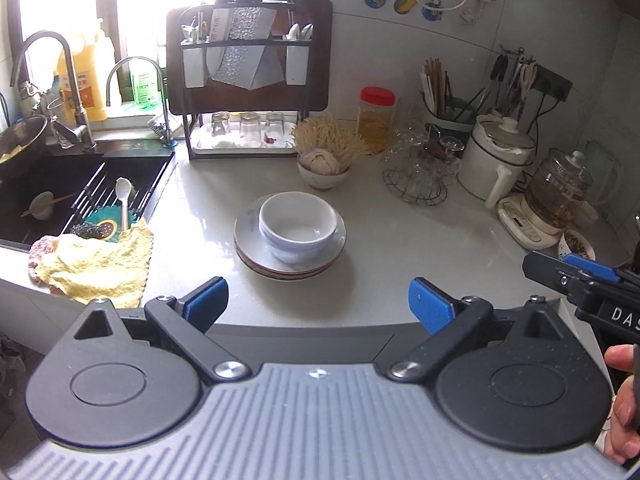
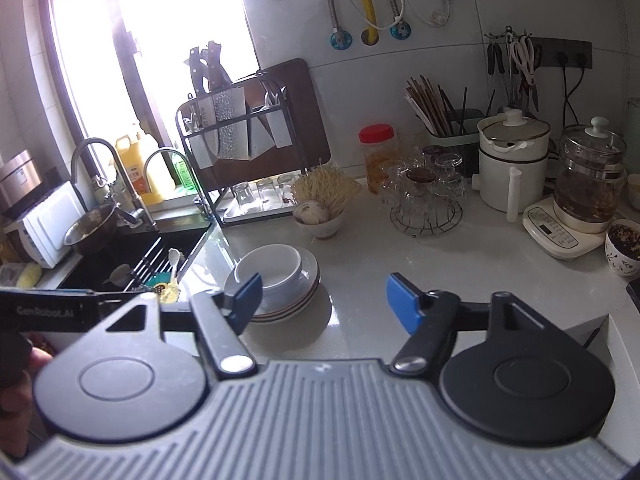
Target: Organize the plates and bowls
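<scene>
Stacked white bowls (image 1: 298,226) (image 2: 274,276) rest on a stack of plates (image 1: 248,246) (image 2: 310,280) in the middle of the pale counter. My left gripper (image 1: 318,306) hangs open in front of the stack, short of it, with nothing between its blue pads. My right gripper (image 2: 326,300) is open too, just right of the stack and nearer than it; its left pad overlaps the bowls in the picture, and nothing is between its pads. The right gripper's tip also shows at the right edge of the left wrist view (image 1: 576,272).
A black sink (image 1: 80,188) with a rack and a spoon (image 1: 124,200) lies to the left, a yellow cloth (image 1: 100,268) at its corner. Behind stand a small bowl of garlic (image 1: 323,168), a knife rack with glasses (image 1: 244,80), a red-lidded jar (image 1: 377,118), a glassware stand (image 1: 420,168), a white pot (image 1: 496,156) and a kettle (image 1: 560,196).
</scene>
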Tool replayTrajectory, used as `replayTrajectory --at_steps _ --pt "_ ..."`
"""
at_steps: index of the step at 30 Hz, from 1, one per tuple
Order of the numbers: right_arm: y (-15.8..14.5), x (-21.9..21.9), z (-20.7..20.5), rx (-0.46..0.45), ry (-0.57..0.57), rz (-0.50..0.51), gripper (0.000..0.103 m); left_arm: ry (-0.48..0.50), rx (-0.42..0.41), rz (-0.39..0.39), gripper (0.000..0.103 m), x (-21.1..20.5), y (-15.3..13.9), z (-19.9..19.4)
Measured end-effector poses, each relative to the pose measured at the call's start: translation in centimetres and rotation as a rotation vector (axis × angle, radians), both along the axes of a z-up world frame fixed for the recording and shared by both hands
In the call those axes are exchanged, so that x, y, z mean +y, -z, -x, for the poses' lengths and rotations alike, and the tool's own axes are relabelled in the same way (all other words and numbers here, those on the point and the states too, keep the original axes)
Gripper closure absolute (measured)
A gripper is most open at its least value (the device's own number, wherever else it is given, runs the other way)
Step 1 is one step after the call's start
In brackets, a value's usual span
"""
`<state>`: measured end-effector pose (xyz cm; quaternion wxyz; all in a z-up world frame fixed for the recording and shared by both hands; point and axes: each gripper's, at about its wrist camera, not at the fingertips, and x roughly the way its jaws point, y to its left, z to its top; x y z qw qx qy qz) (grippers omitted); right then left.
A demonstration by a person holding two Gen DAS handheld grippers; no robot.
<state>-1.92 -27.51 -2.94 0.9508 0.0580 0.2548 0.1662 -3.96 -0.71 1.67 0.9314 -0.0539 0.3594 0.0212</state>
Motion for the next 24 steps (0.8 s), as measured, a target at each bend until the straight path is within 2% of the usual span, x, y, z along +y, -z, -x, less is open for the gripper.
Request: replayTrajectory --at_steps 10,11,12,13,24 --pt "0.0 -0.3 0.0 0.003 -0.004 -0.020 0.027 -0.030 0.000 -0.005 0.004 0.4 -0.1 0.3" --pt "0.0 -0.3 -0.1 -0.003 0.000 -0.009 0.022 -0.036 0.003 -0.005 0.004 0.5 0.0 0.3" --pt "0.1 -0.3 0.0 -0.011 0.001 -0.002 0.009 -0.042 0.006 -0.005 0.004 0.6 0.1 0.4" --pt "0.2 -0.4 0.0 -0.013 0.002 -0.005 0.000 -0.047 0.010 -0.006 0.004 0.6 0.1 0.4" --pt "0.5 -0.1 -0.1 0.005 -0.019 -0.048 0.000 -0.084 0.012 -0.029 0.004 0.6 0.0 1.3"
